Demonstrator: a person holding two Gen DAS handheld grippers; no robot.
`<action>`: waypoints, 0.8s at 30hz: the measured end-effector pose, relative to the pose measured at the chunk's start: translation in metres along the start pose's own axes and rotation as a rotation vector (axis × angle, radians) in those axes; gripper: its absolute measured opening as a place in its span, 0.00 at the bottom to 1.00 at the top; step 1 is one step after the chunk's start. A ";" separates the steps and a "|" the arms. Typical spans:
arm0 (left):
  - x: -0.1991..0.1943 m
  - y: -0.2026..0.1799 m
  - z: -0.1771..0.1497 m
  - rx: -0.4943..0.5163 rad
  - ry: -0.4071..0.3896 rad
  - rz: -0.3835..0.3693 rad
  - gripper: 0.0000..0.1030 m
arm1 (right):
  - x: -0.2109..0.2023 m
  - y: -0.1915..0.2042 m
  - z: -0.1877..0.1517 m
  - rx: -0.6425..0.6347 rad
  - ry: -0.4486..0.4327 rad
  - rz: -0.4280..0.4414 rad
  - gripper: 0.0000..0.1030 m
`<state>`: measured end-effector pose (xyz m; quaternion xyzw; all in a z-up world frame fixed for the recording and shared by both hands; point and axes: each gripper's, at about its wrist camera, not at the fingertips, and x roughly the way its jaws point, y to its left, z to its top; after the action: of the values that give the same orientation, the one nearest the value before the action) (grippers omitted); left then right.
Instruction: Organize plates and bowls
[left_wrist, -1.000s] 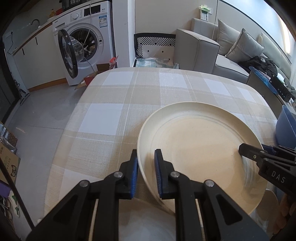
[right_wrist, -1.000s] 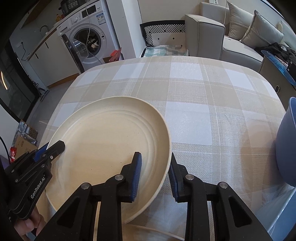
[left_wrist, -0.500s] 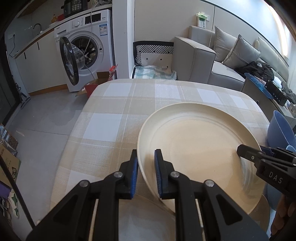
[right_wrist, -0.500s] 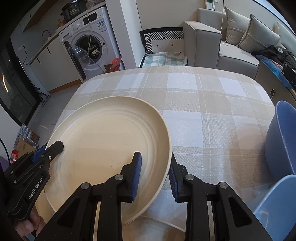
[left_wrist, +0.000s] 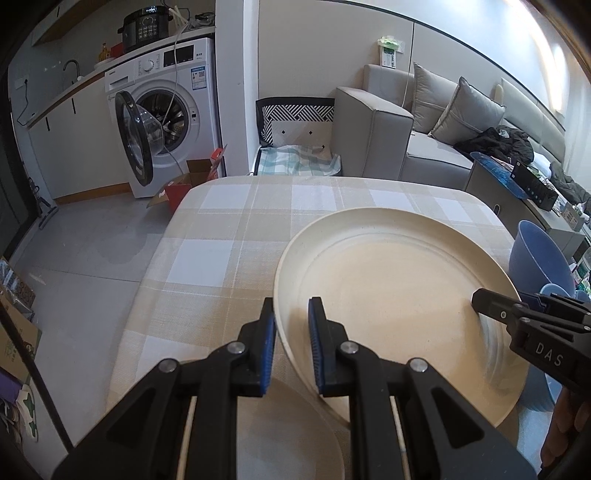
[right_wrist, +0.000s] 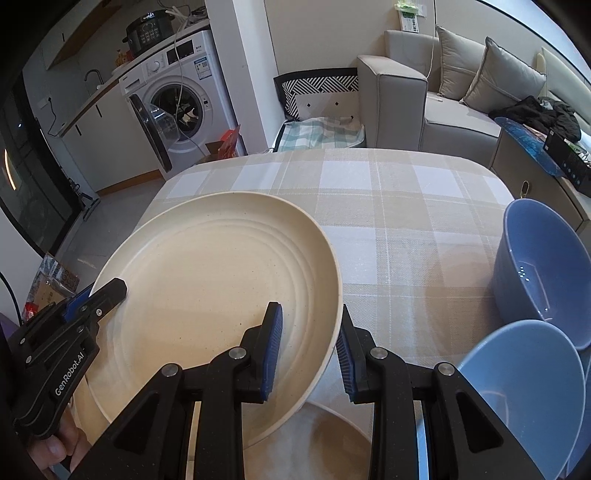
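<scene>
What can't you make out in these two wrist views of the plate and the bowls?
- Second plate under the lifted plate: mostly hidden by it and the right gripper, both views.
- Near blue bowl: cut off by the right view's edge.
- Far blue bowl: base hidden behind the plate in the left view.
- Washing machine labels: too small.

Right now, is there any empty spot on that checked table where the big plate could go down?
Yes. The far half of the checked tablecloth, toward the sofa and washing machine, is bare. It is crowded near the grippers: another cream plate lies under the lifted cream plate, and two blue bowls fill the right edge.
</scene>
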<state>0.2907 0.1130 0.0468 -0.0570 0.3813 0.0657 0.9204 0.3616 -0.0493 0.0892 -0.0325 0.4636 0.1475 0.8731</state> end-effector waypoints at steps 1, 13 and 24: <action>-0.002 0.000 0.000 0.000 -0.002 -0.002 0.14 | -0.002 0.000 -0.001 -0.003 -0.004 -0.002 0.27; -0.033 0.003 -0.012 0.011 -0.040 -0.007 0.14 | -0.035 0.008 -0.024 -0.029 -0.032 0.014 0.27; -0.052 0.003 -0.030 0.037 -0.055 -0.009 0.14 | -0.058 0.016 -0.050 -0.058 -0.061 0.011 0.27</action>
<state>0.2322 0.1073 0.0624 -0.0398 0.3566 0.0563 0.9317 0.2864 -0.0573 0.1094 -0.0505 0.4322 0.1666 0.8848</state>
